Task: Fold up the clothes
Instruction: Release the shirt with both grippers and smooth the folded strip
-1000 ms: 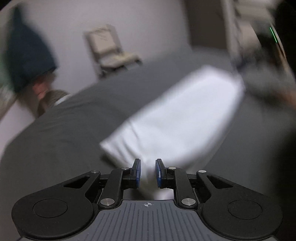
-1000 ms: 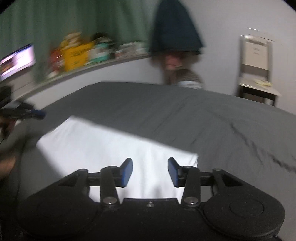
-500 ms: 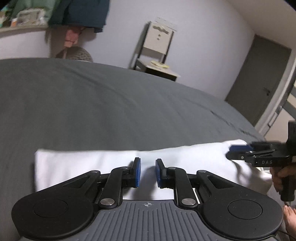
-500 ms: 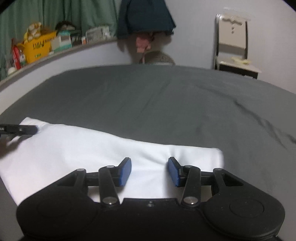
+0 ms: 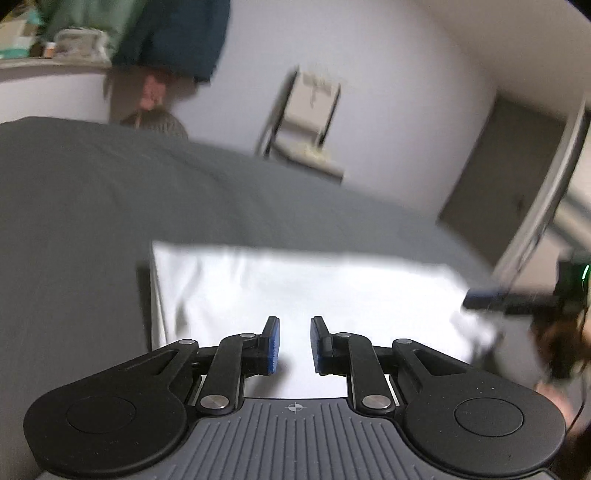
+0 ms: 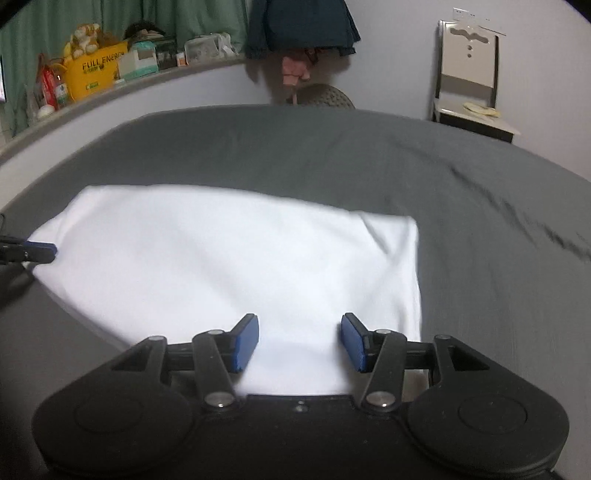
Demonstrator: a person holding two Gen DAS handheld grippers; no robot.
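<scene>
A white folded garment (image 5: 332,295) (image 6: 221,258) lies flat on the grey bed (image 5: 110,203) (image 6: 369,155). My left gripper (image 5: 293,345) hovers low over its near edge with the jaws a narrow gap apart. White cloth shows through the gap and nothing looks pinched. In the right wrist view, the left gripper (image 6: 38,251) sits at the garment's left corner. My right gripper (image 6: 299,341) straddles the near edge by the right corner. Its jaws are opening and its pads stand clear of the cloth. The right gripper (image 5: 476,295) shows blurred in a hand (image 5: 554,343) in the left wrist view.
Grey bedsheet stretches beyond the garment on all sides. A pale chair (image 6: 469,85) (image 5: 314,122) stands behind the bed. A dark coat (image 6: 303,26) hangs on the wall, a cluttered ledge (image 6: 110,74) runs at the back left, and a door (image 5: 498,177) is at the right.
Both grippers have come down closer to the garment, which now fills more of each view. The left view has rolled level. The right jaws stand wider apart than before.
</scene>
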